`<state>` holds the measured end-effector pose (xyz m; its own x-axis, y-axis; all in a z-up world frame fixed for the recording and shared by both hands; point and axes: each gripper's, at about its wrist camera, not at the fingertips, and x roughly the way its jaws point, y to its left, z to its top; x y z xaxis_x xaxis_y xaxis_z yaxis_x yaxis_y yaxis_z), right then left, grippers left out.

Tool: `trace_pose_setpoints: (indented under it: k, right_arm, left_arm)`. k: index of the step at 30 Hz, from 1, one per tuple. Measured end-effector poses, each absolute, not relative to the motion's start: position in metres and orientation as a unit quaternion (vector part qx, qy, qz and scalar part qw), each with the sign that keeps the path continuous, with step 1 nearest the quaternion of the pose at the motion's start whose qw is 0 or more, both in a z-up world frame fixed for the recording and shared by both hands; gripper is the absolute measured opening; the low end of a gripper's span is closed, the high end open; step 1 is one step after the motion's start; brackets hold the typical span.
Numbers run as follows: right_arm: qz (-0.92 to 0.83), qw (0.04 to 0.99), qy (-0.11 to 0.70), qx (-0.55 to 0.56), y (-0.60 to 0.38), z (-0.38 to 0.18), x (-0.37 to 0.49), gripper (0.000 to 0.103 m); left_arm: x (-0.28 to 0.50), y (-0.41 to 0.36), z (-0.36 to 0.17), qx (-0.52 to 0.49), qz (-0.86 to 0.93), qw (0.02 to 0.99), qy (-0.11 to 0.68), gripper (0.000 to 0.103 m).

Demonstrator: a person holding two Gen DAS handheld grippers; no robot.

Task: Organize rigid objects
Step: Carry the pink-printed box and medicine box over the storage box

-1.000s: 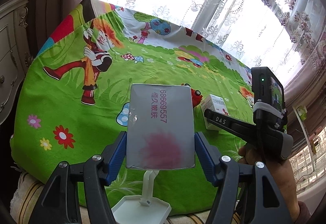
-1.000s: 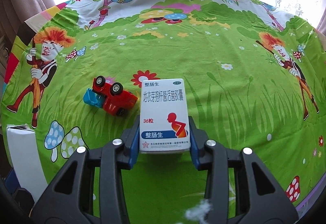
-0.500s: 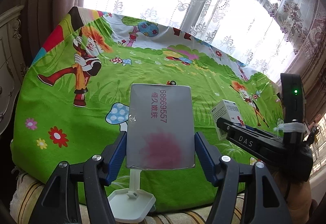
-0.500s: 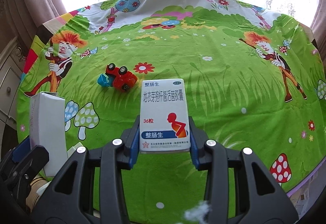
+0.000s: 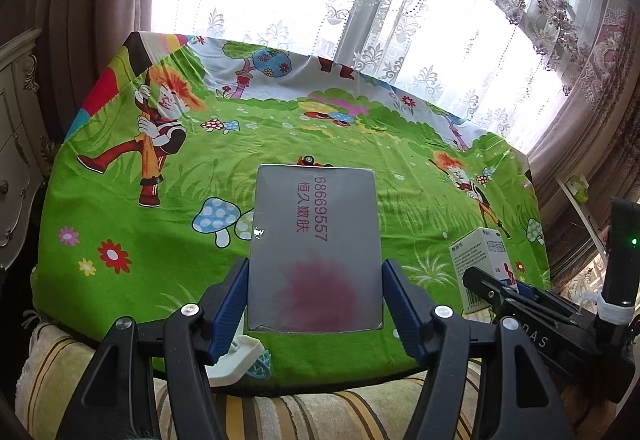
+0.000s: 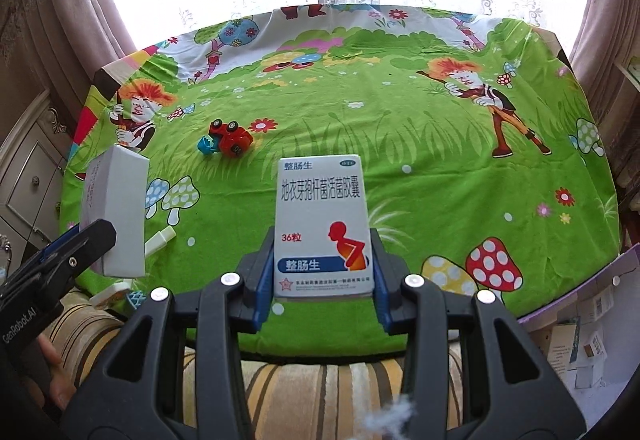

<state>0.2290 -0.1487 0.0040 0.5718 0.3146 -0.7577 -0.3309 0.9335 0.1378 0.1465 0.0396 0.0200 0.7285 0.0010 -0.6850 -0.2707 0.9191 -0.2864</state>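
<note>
My left gripper is shut on a grey-white box with pink print and holds it above the table's near edge; the box also shows in the right wrist view. My right gripper is shut on a white medicine box with a red figure, held above the near edge; the same box shows at the right of the left wrist view. A red toy car lies overturned on the green cartoon tablecloth, far left of centre.
A white plastic stand lies at the near left table edge. A striped cushion lies below the edge. A white cabinet stands left. Curtains and window behind. Cartons lie low right.
Both grippers have pulled back and up from the table with their boxes. The toy car now appears farther away and the near table edge has come into view.
</note>
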Motion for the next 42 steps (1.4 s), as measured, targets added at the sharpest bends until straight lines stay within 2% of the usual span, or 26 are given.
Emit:
trace_pose_setpoints:
  k: [22, 33, 42]
  right_arm:
    - [0.141, 0.894, 0.426, 0.015, -0.281, 0.019, 0.159, 0.045]
    - [0.034, 0.892, 0.447, 0.055, -0.398, 0.001, 0.144, 0.045]
    - [-0.022, 0.885, 0.459, 0.068, -0.451, -0.013, 0.131, 0.045]
  left_arm:
    - [0.13, -0.093, 0.031, -0.143, -0.072, 0.897, 0.412, 0.066]
    - [0.14, -0.162, 0.027, -0.117, -0.154, 0.872, 0.45, 0.066]
    - [0.14, -0.22, 0.025, -0.083, -0.213, 0.855, 0.466, 0.066]
